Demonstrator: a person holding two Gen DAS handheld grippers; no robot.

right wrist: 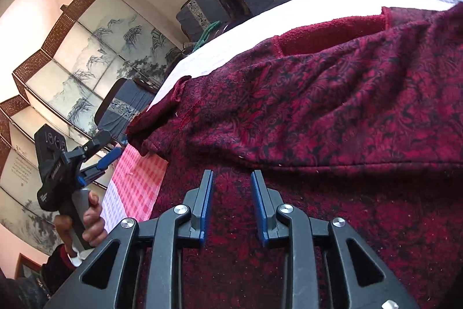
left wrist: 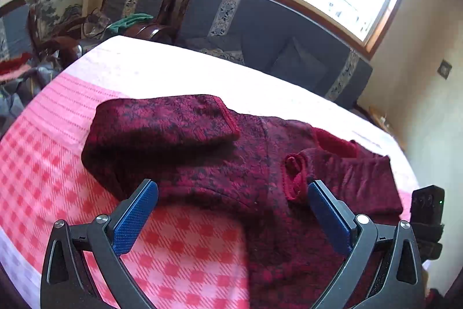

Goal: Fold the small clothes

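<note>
The left gripper stands with its blue-padded fingers spread wide and nothing between them, pointing toward twelve o'clock in its own view. In the right wrist view it appears at nine o'clock, raised, gripped by the person's left hand around the handle, a dark sleeve cuff at the wrist. The right gripper has its jaws drawn partway in, a narrow gap between them, clasping nothing.
</note>
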